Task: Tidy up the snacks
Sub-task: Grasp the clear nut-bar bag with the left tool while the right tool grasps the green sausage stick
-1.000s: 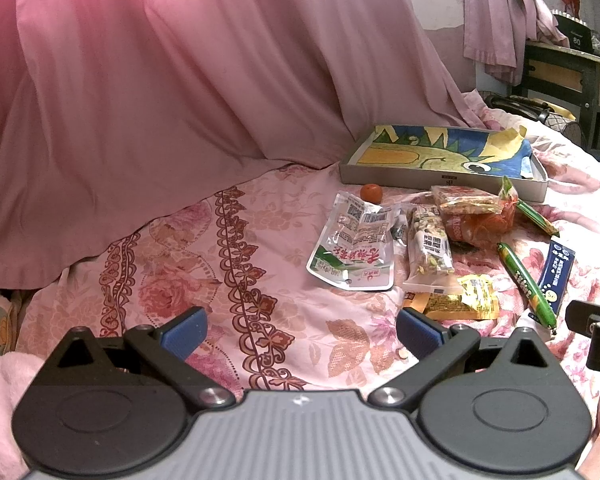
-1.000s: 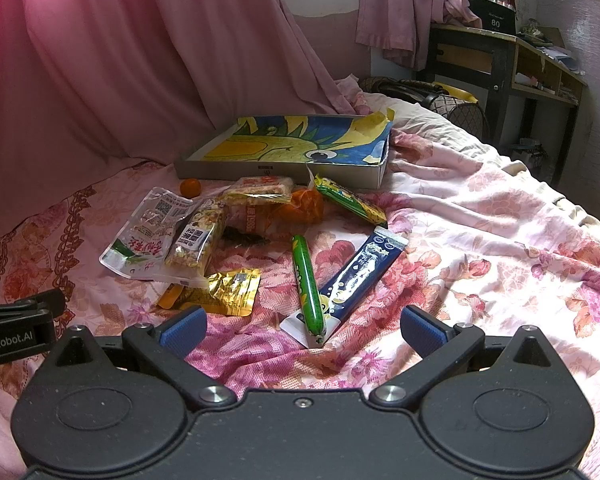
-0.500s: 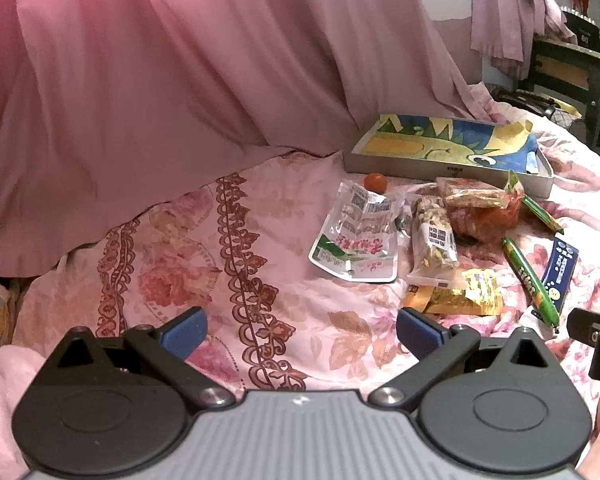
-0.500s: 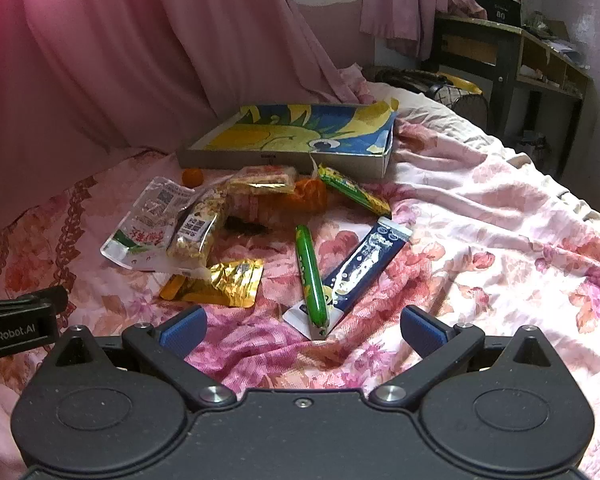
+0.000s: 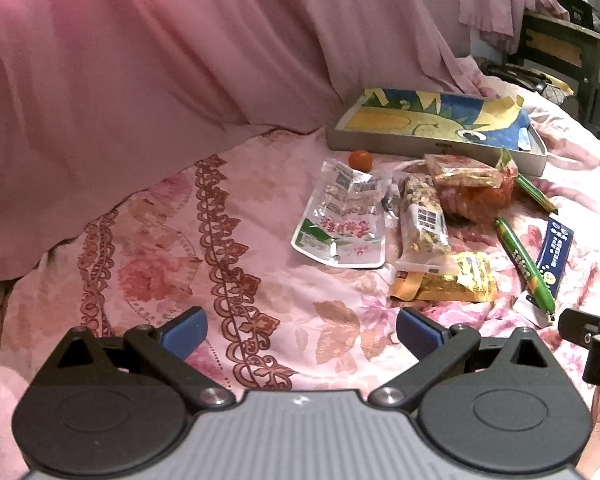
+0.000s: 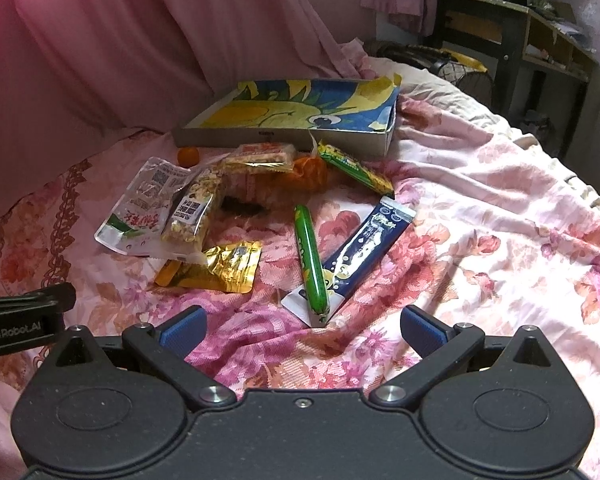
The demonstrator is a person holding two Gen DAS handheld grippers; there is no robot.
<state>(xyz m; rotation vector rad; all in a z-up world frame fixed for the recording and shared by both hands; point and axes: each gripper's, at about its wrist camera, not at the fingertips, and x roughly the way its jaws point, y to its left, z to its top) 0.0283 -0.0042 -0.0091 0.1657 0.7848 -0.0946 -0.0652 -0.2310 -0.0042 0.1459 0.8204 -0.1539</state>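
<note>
Several snacks lie on a floral bedspread in front of a shallow box (image 6: 284, 132) (image 5: 432, 148) with a colourful cartoon lining. Among them are a green sausage stick (image 6: 310, 262) (image 5: 524, 264), a blue packet (image 6: 366, 254) (image 5: 556, 254), a gold pouch (image 6: 224, 266) (image 5: 456, 280), a clear nut bar (image 6: 192, 210) (image 5: 424, 216), a white-green pouch (image 6: 138, 212) (image 5: 342, 224) and a small orange fruit (image 6: 188, 156) (image 5: 360, 160). My right gripper (image 6: 302, 328) is open just short of the green stick. My left gripper (image 5: 300, 332) is open over bare bedspread, left of the pile.
A pink curtain (image 5: 140, 80) hangs behind the bed on the left. A dark desk (image 6: 520, 28) stands beyond the bed at the far right. An orange bag (image 6: 308, 168) and a green-yellow bar (image 6: 354, 170) lie near the box.
Both grippers have edged forward and slightly left towards the snacks, which look a little nearer. Both stay open and nothing has been picked up.
</note>
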